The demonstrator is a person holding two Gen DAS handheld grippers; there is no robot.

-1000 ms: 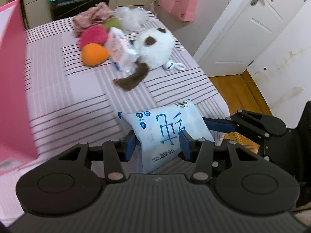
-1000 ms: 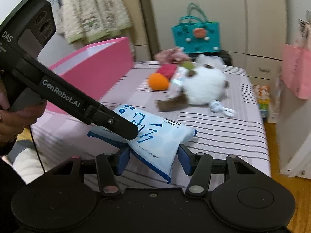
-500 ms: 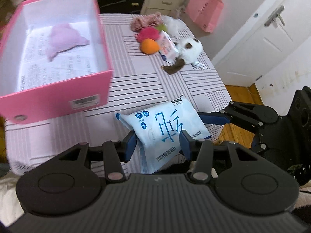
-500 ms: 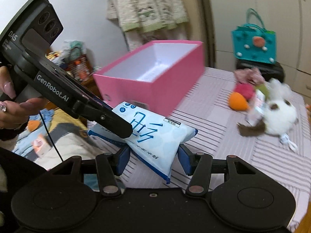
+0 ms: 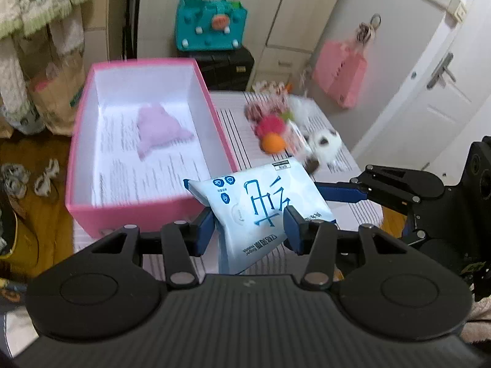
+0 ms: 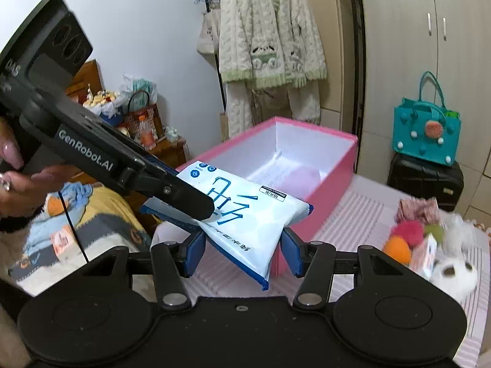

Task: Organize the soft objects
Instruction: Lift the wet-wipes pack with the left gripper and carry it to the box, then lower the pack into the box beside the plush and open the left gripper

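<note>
The bed [image 5: 310, 113], covered with a striped pink-and-white sheet, carries everything. On its left part stands a large pink box [image 5: 144, 214] with white inner walls, open at the top, and inside it a pale pink soft item [image 5: 159, 128] lies on the printed bottom. At the far side of the bed a small heap of soft things lies together: a white plush toy with dark patches [image 5: 323, 142], a red fluffy ball [image 5: 271, 124] and an orange ball [image 5: 273, 144] that touches it; this heap is blurred, so finer details cannot be told. The blue-and-white tissue pack [image 5: 260, 211] is held in the air, above the near edge of the bed and just beside the near right corner of the box. The left claw [image 5: 248, 227] is clamped on one end of the pack, and the right claw [image 6: 242, 251] is clamped on another side, its pads pressing into the soft wrapper. In the right wrist view a hand [image 6: 18, 184] holds the handle of the left claw.
</note>
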